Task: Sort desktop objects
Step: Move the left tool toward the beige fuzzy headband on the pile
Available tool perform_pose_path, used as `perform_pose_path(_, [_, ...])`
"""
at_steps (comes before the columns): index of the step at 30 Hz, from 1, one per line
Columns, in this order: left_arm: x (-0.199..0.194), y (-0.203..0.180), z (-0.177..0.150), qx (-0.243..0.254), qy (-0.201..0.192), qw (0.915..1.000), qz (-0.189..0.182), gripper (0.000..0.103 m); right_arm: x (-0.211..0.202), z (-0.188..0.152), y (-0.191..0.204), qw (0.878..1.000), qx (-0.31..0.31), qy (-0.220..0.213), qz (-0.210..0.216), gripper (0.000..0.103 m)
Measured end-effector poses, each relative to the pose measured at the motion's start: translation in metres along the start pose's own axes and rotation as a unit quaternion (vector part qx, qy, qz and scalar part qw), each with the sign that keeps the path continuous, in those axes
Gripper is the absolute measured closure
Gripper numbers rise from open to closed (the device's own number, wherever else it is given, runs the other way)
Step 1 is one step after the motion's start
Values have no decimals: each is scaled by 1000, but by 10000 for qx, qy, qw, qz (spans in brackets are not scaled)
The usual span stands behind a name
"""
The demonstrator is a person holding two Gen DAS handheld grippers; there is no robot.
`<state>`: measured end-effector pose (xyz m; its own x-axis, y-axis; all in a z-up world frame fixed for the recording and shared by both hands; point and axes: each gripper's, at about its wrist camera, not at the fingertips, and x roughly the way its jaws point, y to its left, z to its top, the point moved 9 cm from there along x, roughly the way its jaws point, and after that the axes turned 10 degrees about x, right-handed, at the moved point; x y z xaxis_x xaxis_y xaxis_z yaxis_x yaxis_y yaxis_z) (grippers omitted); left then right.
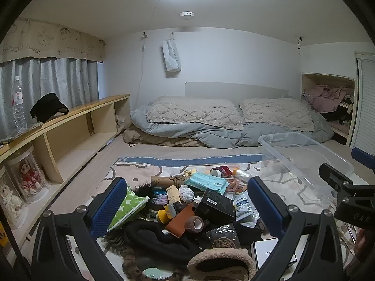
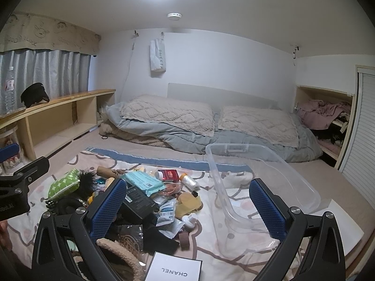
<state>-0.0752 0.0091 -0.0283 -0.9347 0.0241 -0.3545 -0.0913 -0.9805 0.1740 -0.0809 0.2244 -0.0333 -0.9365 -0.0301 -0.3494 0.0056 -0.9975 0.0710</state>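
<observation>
Both tongs released, empty – left tongs (image 1: 187,201) over pile (image 1: 187,206). Take the top black box (image 1: 214,202) first, drop in bin (image 2: 264,187) at right.

A patterned blanket (image 2: 234,255) covered the bed (image 2: 311,182). On it lay a heap of clutter (image 1: 187,201), a clear bin (image 2: 257,187) beside it and a white box (image 2: 174,270) nearest the camera

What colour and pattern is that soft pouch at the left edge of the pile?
The pouch is green with white dots, clearest in the right wrist view.
</observation>
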Motion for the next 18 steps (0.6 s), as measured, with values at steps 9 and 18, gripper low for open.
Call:
perform_pose_path(9, [0, -3, 0, 2, -9, 10000, -9, 0, 0, 0, 1, 10000, -6, -8, 19, 0])
perform_pose_path(18, [-1, 6, -1, -118, -92, 9998, 153, 0, 4, -3, -5, 9999, 98, -16, 14, 0])
